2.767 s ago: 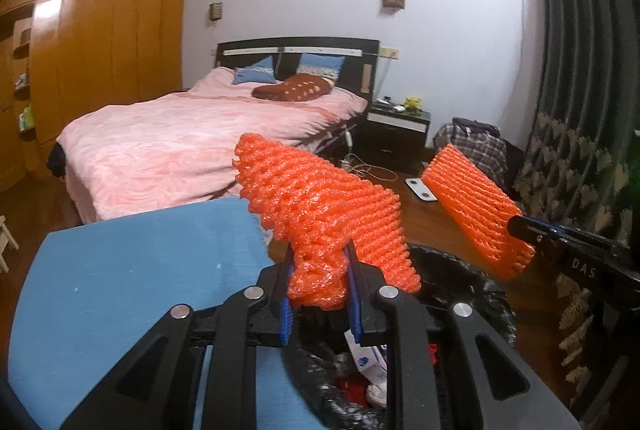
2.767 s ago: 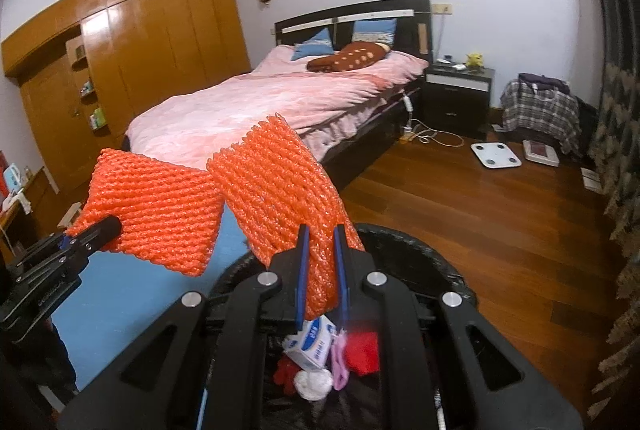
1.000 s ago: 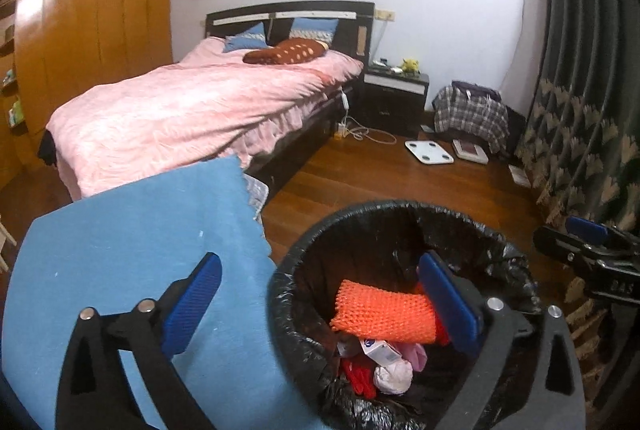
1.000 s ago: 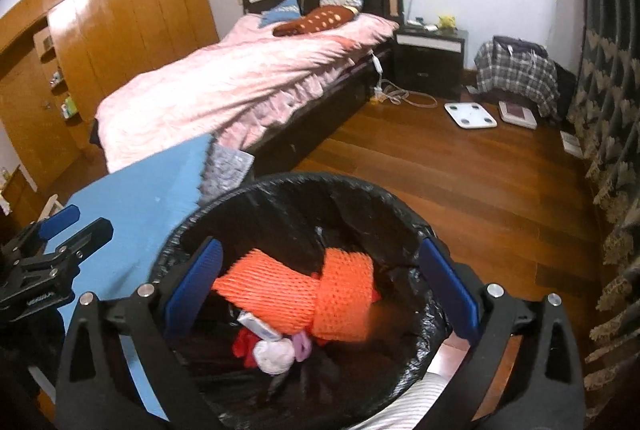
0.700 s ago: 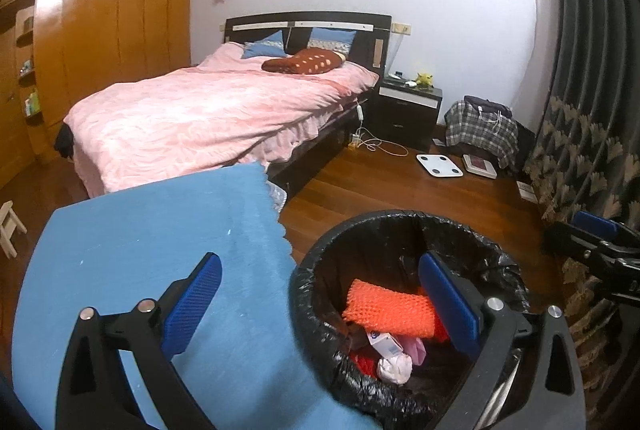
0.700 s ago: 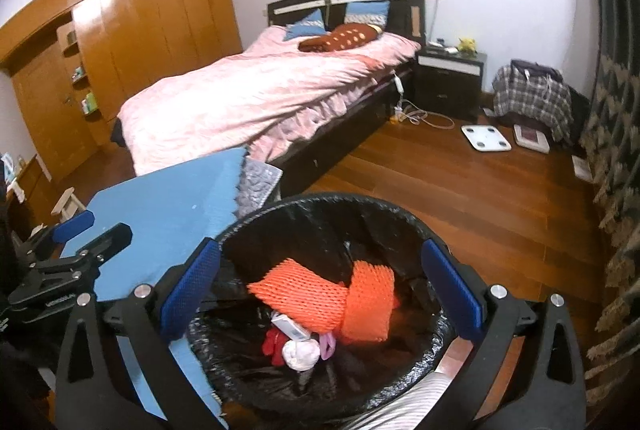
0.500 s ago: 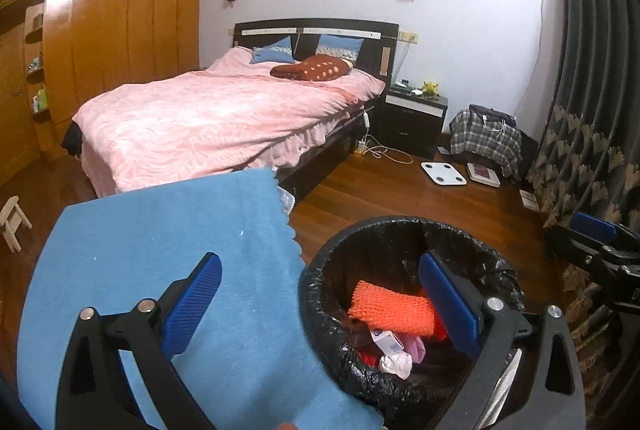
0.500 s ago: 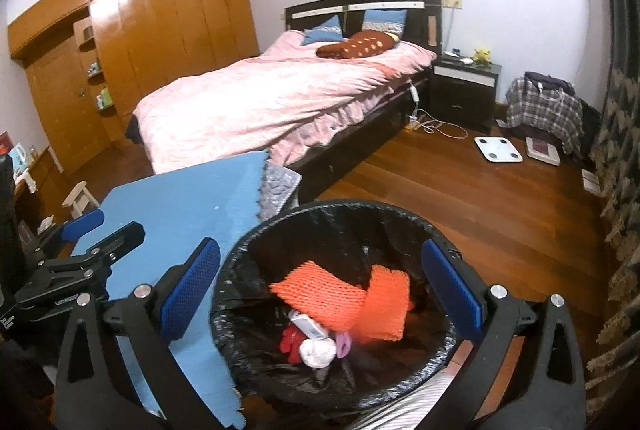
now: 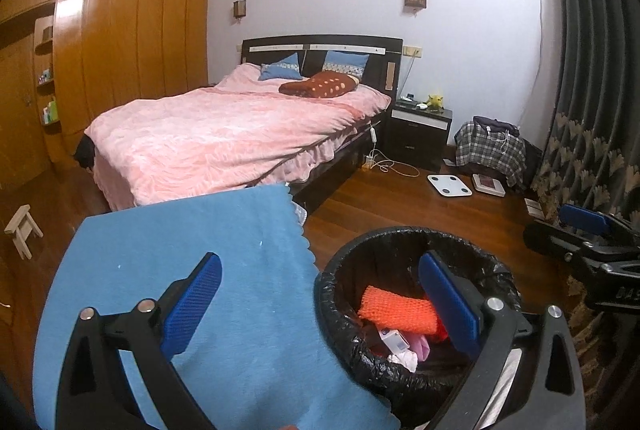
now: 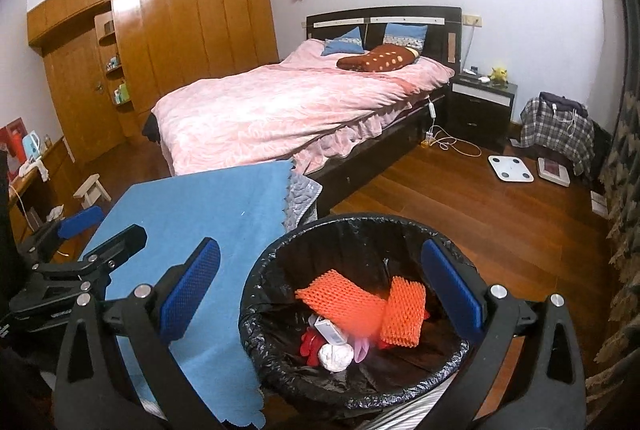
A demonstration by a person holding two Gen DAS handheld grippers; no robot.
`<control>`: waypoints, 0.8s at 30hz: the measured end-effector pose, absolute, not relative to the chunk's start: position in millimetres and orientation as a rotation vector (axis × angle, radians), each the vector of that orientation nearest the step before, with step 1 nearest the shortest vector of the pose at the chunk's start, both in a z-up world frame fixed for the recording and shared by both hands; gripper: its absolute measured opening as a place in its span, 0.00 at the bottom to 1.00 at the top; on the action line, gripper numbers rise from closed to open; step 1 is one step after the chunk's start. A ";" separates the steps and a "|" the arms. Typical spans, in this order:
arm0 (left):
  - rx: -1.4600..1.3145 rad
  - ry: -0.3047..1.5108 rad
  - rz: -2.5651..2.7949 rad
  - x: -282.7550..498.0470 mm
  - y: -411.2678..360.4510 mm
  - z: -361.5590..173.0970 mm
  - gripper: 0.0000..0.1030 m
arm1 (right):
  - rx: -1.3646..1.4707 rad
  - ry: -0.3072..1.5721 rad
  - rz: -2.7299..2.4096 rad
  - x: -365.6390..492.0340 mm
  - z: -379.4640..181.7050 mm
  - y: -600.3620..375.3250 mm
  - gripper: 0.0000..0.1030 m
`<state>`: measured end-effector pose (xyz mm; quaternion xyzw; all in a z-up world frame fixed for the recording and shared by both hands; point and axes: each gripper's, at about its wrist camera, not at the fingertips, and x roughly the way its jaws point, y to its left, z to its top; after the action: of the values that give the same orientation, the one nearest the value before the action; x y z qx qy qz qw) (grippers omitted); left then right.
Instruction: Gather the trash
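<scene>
Well, on the left lies the blue fleece cloth on the tabletop [image 9: 200,230], bare of litter as far as I can see. Over it the left tongs [image 9: 316,294] gape wide, holding nothing. Further right, two orange foam-net sleeves [image 10: 360,306] rest in the black-lined round bin [image 10: 280,250] (light, squashy stuff; a pinch at one edge would lift it). The right tongs [image 10: 320,282] gape equally wide and empty.

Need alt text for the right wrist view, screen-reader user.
The open, empty right gripper hangs over a black-lined trash bin holding two orange foam nets atop other trash. A blue cloth lies left of the bin, with the left gripper at its edge; a pink bed stands behind.
</scene>
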<state>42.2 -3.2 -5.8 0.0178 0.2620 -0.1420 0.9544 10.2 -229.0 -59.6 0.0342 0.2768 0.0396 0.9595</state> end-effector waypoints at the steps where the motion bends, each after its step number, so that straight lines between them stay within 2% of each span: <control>1: 0.035 0.528 -0.289 40.8 -2.8 -4.9 0.94 | 0.067 0.561 0.081 10.0 -59.7 -228.1 0.95; 24: 0.004 0.501 -0.274 33.8 13.5 0.3 0.94 | 0.036 0.558 0.094 10.3 -56.8 -210.9 0.95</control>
<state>33.8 13.5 0.3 0.0021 0.2470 -0.1352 0.9595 10.3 -210.9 -56.8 0.0176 0.2752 0.0462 0.9601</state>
